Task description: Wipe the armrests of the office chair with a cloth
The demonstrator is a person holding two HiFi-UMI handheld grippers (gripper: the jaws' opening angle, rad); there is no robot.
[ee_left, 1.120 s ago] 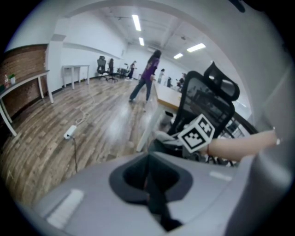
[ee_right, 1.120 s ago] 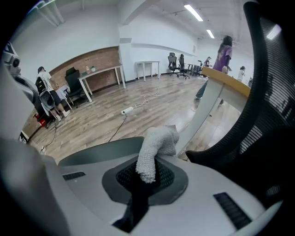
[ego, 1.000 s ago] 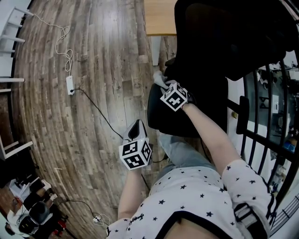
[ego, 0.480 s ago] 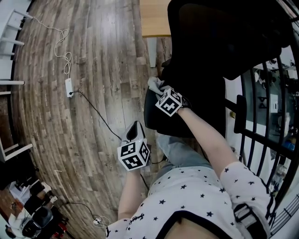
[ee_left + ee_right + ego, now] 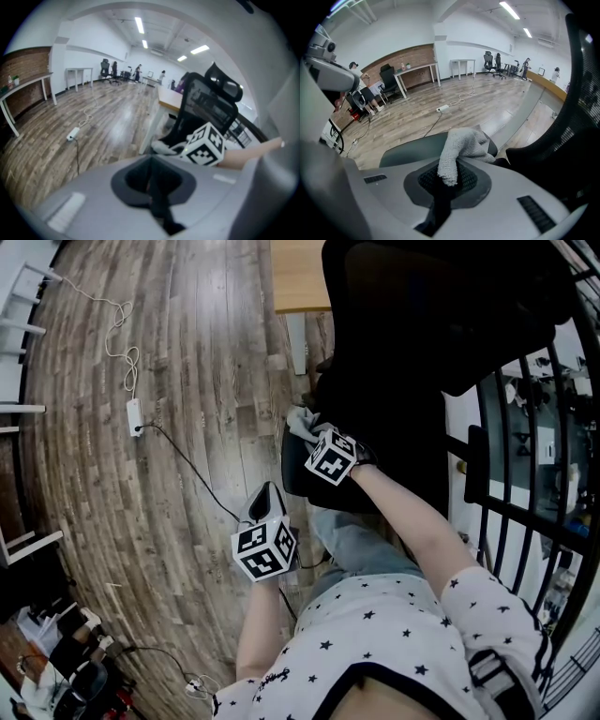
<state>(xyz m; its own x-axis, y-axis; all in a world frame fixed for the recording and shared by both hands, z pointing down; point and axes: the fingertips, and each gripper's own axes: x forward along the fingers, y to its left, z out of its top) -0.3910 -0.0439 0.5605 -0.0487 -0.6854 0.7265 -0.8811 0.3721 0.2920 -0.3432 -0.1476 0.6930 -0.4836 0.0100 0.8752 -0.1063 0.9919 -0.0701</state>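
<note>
Pinched only by a thin fold in the right gripper [image 5: 449, 177], the grey knitted cloth [image 5: 465, 144] on the dark padded armrest [image 5: 410, 149] could snag and slip free; the left gripper [image 5: 153, 188] hangs closed, empty.

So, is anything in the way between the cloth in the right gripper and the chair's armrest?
Nothing visible is. The right gripper has its jaws shut on the cloth, and the cloth lies draped against the far end of the armrest, with no other thing between them.
</note>
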